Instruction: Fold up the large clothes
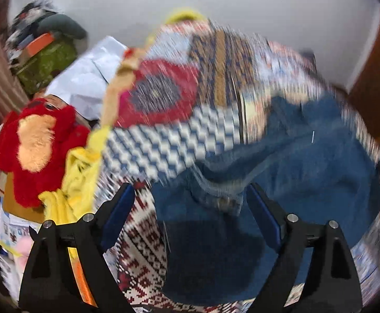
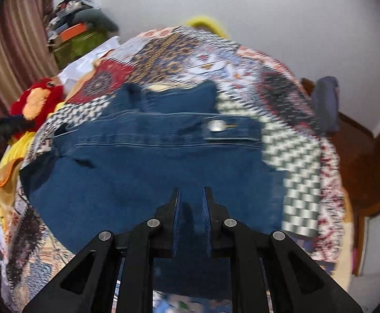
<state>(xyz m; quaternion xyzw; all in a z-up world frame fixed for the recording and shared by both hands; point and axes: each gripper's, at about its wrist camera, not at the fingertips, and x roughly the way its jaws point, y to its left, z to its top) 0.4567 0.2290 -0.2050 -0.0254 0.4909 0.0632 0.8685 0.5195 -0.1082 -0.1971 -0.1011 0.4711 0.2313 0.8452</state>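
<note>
denim jacket (image 2: 148, 177) lies on a patchwork quilt (image 2: 289, 109) by white walls (image 2: 281, 13); left hand-held gripper (image 1: 190, 195) spread, right hand-held gripper (image 2: 191, 195) slightly parted.

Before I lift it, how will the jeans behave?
The jeans will probably flop and drape, since they lie creased on the quilt. The thick waistband with its button looks stiffer and likely grips better. Dense denim suggests some weight, so it may sag from one hold.
</note>
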